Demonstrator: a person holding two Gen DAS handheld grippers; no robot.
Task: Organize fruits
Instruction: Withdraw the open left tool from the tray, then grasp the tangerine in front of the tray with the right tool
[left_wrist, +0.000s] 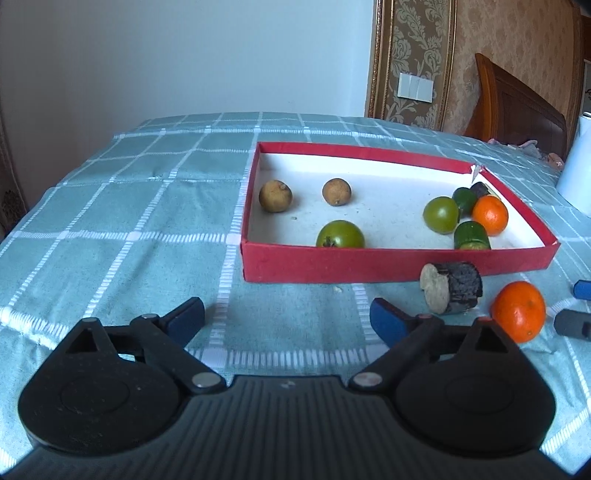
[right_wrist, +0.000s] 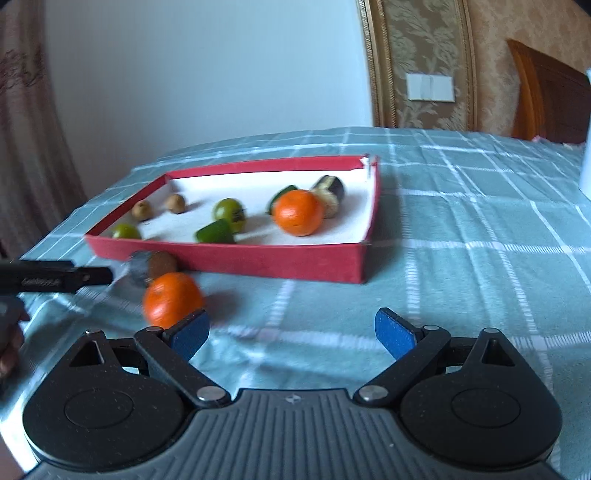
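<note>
A red box (left_wrist: 399, 264) with a white floor lies on the checked cloth. In it are two brown longans (left_wrist: 275, 195), two green tomatoes (left_wrist: 340, 234), an orange (left_wrist: 490, 215), cucumber pieces (left_wrist: 471, 236) and a dark chunk. Outside, by its front wall, lie a dark eggplant chunk (left_wrist: 452, 288) and a second orange (left_wrist: 518, 311). My left gripper (left_wrist: 288, 319) stands open and empty, left of that chunk. My right gripper (right_wrist: 291, 336) is open and empty too. The loose orange (right_wrist: 171, 299) sits just beyond its left finger, outside the jaws.
A white container (left_wrist: 576, 173) stands at the far right of the table. A wooden headboard (left_wrist: 517, 110) rises behind it. The cloth (left_wrist: 129, 221) drops away at the left and far edges. In the right wrist view, a hand (right_wrist: 9, 354) shows at the left border.
</note>
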